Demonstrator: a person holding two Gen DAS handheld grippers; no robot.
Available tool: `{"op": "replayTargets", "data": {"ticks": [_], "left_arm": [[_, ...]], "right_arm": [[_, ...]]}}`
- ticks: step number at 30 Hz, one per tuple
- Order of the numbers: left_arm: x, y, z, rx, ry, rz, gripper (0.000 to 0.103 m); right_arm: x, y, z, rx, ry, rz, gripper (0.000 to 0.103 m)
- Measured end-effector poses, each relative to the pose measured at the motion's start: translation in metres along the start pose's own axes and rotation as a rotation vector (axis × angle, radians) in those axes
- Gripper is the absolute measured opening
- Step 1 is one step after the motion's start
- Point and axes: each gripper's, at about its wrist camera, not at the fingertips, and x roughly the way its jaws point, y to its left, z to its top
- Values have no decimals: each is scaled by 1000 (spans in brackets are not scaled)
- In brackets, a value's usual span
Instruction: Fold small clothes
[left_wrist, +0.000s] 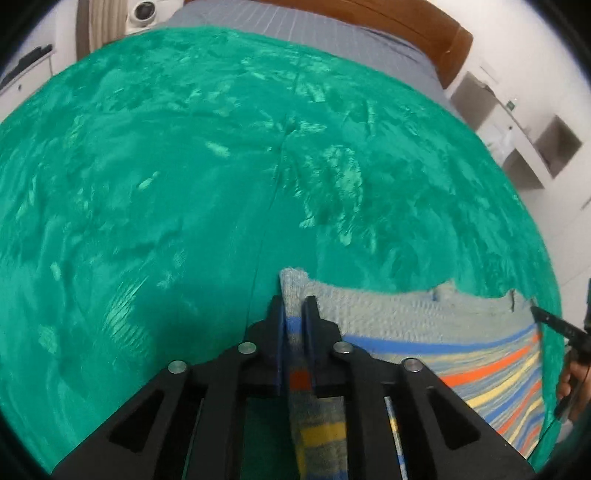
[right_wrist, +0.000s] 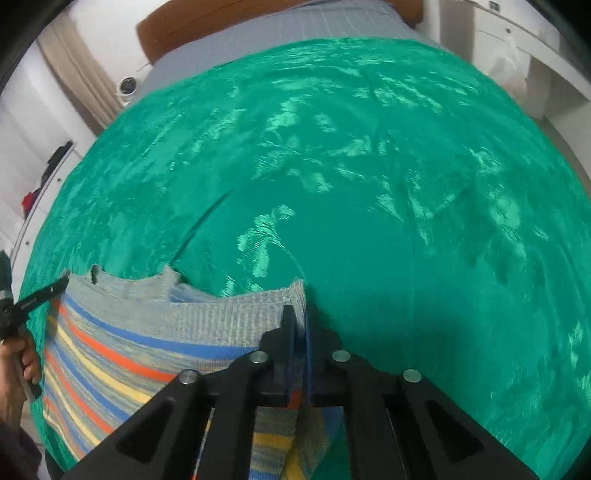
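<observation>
A small knitted sweater (left_wrist: 424, 325) (right_wrist: 147, 332), grey with blue, orange and yellow stripes, lies on a green plush blanket (left_wrist: 184, 184) (right_wrist: 369, 221). My left gripper (left_wrist: 293, 306) is shut on the garment's left top corner, with grey knit bunched between its jaws. My right gripper (right_wrist: 298, 314) is shut on the opposite top corner, and cloth hangs down beneath it. Each gripper shows at the edge of the other's view: the right gripper (left_wrist: 554, 321) on the right, the left gripper (right_wrist: 40, 295) on the left. The sweater's lower part is hidden behind the gripper bodies.
The blanket covers a bed with a grey sheet (left_wrist: 295, 22) and a brown headboard (left_wrist: 424, 22). White shelves (left_wrist: 535, 140) stand to the right of the bed, and a curtain (right_wrist: 81, 74) hangs to its left. A person's hand (right_wrist: 14, 369) holds the left gripper.
</observation>
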Motion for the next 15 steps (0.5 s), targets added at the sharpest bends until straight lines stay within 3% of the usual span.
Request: {"op": "replayTargets", "data": {"ticks": [2, 4, 7, 11, 13, 14, 15], "left_arm": [[-13, 3, -4, -9, -15, 4, 58], [-40, 5, -16, 13, -51, 1, 66], [-71, 5, -52, 89, -15, -45, 70], [-89, -5, -123, 200, 76, -31, 70], [-83, -13, -153, 203, 107, -29, 69], [-83, -16, -160, 207, 93, -21, 50], [-85, -21, -168, 221, 62, -15, 30]], "right_arm": [[-12, -3, -5, 11, -21, -20, 42], [-36, -9, -18, 36, -53, 36, 48], [-67, -11, -46, 29, -21, 160, 48], [-99, -4, -120, -8, 100, 268, 48], [-100, 1, -152, -19, 146, 264, 48], [-94, 5, -166, -26, 176, 262, 46], [-88, 8, -175, -36, 203, 256, 34]]}}
